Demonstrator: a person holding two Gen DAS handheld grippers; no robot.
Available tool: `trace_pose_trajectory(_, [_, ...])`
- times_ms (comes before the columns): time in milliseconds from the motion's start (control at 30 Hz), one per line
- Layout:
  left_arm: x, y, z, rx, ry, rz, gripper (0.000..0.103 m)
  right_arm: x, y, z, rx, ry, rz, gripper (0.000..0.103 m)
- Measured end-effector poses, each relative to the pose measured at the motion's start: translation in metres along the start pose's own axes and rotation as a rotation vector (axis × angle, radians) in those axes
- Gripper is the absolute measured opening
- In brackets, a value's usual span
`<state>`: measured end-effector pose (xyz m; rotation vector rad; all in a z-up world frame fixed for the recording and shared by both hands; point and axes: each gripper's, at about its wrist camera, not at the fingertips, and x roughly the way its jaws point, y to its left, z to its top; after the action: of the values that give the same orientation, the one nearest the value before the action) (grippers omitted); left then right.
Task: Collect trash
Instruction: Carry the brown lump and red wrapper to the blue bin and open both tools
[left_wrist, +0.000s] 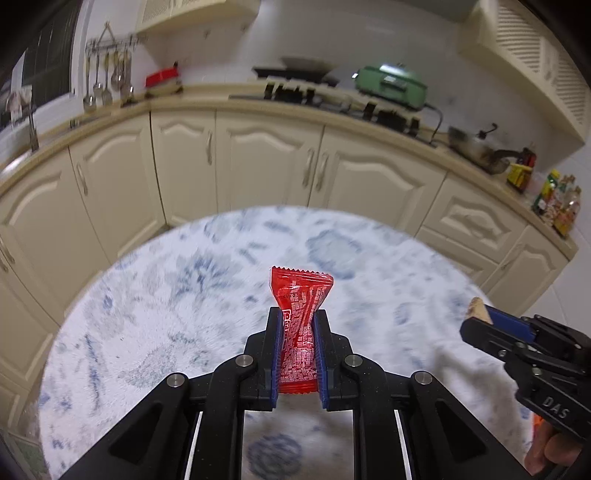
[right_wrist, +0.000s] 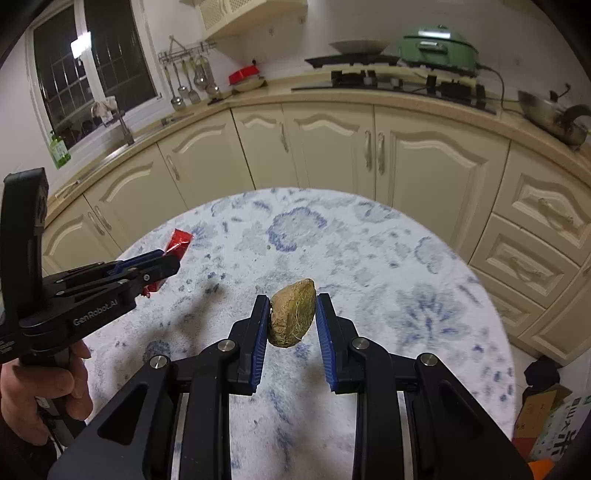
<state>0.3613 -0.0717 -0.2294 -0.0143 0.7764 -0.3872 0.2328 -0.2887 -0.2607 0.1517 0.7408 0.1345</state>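
In the left wrist view, a crinkled red foil snack wrapper (left_wrist: 300, 332) with a serrated top edge and fine white print is seen pinched at its waist between the ribbed blue pads of the left hand-held gripper (left_wrist: 298, 347), whose black jaws are closed on it. The wrapper is held upright above a round desk (left_wrist: 166, 314) covered in a white cloth with a soft blue floral pattern. At the right edge, the right hand-held gripper (left_wrist: 480, 314) is seen side-on, a tan rough-edged piece showing at its tip.

In the right wrist view, a rounded, brownish-green fibrous husk piece (right_wrist: 291, 314), matte and dome-shaped, is seen between the blue ribbed pads. It is pressed by the left pad along its flat side and touched by the right pad near its upper edge, so it is held off the patterned cloth. On the left, the other black gripper is held by a bare hand (right_wrist: 40, 391), the red wrapper projecting beyond its tips. Behind the desk, glossy cream cabinet doors (right_wrist: 332, 147) with arched panels are seen curving beneath a beige worktop.
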Motion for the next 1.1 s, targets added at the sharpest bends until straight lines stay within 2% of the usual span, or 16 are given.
trace_pose_trajectory(333, [-0.085, -0.061, -0.006, 0.049, -0.135, -0.032, 0.012, -0.080, -0.024, -0.001, 0.018, -0.113, -0.017, 0.026])
trace_pose_trajectory(600, [-0.128, -0.114, -0.019, 0.090, -0.185, -0.127, 0.012, -0.137, -0.063, -0.010, 0.043, -0.185, -0.087, 0.026])
trace_pose_trajectory(867, [-0.130, -0.181, -0.016, 0.171, -0.186, -0.236, 0.012, -0.196, -0.119, -0.037, 0.111, -0.228, -0.194, 0.026])
trace_pose_trajectory(1033, [-0.113, -0.240, -0.020, 0.252, -0.145, -0.336, 0.012, -0.224, -0.172, -0.065, 0.191, -0.220, -0.290, 0.026])
trace_pose_trajectory(1100, [-0.097, -0.267, -0.022, 0.279, -0.101, -0.381, 0.012, -0.229, -0.192, -0.077, 0.226, -0.206, -0.324, 0.026])
